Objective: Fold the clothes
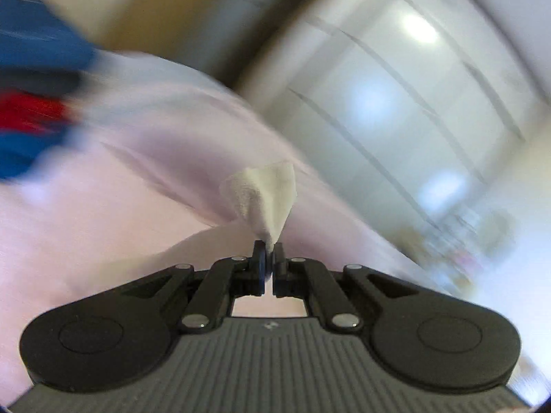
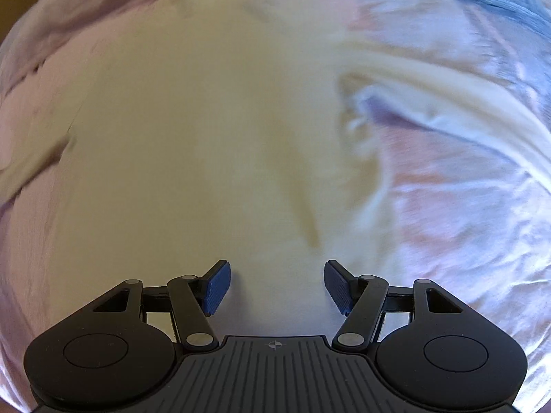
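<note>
Now | left gripper (image 1: 269,249) near level, pinching cream garment (image 1: 265,192) corner | right gripper (image 2: 274,287) steeply downward, fingers apart, probably above cloth

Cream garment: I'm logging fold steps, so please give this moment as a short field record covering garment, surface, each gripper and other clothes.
garment: cream garment, spread out
surface: pale pink sheet, wrinkled
left gripper: jaws shut on a pinched corner of the cream cloth
right gripper: jaws open above the garment, nothing between them
other clothes: blue and red clothes at far left of the left wrist view, blurred
image quality: motion blur in both views
</note>
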`<state>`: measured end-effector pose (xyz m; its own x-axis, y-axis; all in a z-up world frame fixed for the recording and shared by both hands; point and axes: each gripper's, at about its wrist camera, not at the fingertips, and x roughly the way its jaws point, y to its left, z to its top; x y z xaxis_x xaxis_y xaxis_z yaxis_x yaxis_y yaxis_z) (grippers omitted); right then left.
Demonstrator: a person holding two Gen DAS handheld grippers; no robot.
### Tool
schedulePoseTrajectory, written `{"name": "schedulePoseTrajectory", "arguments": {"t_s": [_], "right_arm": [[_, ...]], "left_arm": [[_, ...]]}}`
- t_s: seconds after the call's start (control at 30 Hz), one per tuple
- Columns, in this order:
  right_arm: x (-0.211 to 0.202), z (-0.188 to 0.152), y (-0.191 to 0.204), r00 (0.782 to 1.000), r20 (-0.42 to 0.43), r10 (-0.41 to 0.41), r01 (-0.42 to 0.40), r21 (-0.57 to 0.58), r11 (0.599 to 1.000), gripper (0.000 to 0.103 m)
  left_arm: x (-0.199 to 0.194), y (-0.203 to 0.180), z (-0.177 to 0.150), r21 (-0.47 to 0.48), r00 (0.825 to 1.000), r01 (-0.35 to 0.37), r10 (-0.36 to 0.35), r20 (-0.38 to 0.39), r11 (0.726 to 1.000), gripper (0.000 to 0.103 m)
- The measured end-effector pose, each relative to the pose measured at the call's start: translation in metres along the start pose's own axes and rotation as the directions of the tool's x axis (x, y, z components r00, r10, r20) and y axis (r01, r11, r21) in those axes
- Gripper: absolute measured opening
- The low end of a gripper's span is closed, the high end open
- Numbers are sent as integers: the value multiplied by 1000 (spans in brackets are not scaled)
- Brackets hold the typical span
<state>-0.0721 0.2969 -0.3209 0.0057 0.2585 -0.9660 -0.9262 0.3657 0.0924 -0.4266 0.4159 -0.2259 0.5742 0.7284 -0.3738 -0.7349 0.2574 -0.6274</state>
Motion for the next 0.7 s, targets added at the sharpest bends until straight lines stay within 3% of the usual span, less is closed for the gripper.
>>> {"name": "schedulePoseTrajectory", "arguments": {"t_s": [0.03, 0.07, 0.1, 0.13, 0.23, 0.3, 0.4, 0.43, 0.5, 0.53, 0.57, 0.63, 0.7], "right_arm": [[-4, 4, -12, 1000, 17, 0, 0, 18, 1000, 64], [-7, 7, -24, 999, 35, 0, -1, 36, 999, 64], [-11, 11, -36, 999, 53, -1, -2, 55, 998, 64], [-13, 15, -48, 997, 72, -3, -3, 74, 997, 64], [-12, 28, -83, 994, 110, 0, -17, 146, 989, 64], [-9, 34, -101, 989, 138, 45, -74, 213, 974, 64], [-3, 38, -117, 954, 207, 216, -276, 331, 902, 64], [1, 38, -119, 929, 232, 287, -357, 371, 857, 64], [16, 41, -118, 858, 277, 432, -513, 451, 730, 64], [24, 43, -114, 826, 296, 480, -563, 485, 669, 64], [33, 45, -109, 807, 310, 502, -587, 513, 627, 64], [51, 52, -98, 783, 331, 526, -612, 561, 558, 63], [65, 61, -88, 802, 320, 504, -586, 587, 559, 63]], "left_arm": [[10, -24, -20, -1, 997, 69, -69, -42, 998, 2], [21, -45, -43, -12, 987, 127, -128, -95, 992, 11], [36, -59, -69, -26, 971, 160, -162, -174, 987, 30], [50, -73, -95, -40, 949, 188, -192, -251, 981, 38], [75, -83, -165, 5, 889, 94, -82, -450, 996, 29], [70, -70, -185, 21, 857, 56, -38, -514, 998, 29], [51, -46, -182, 109, 857, 2, 54, -513, 994, 29], [44, -37, -176, 131, 857, -21, 86, -508, 991, 28], [33, -18, -165, 168, 858, -74, 149, -491, 983, 28], [27, -9, -159, 183, 859, -102, 180, -480, 978, 28], [25, -3, -153, 196, 859, -129, 208, -468, 972, 28], [17, 11, -140, 208, 860, -176, 253, -444, 962, 28], [10, 26, -130, 208, 862, -209, 280, -423, 956, 28]]}}
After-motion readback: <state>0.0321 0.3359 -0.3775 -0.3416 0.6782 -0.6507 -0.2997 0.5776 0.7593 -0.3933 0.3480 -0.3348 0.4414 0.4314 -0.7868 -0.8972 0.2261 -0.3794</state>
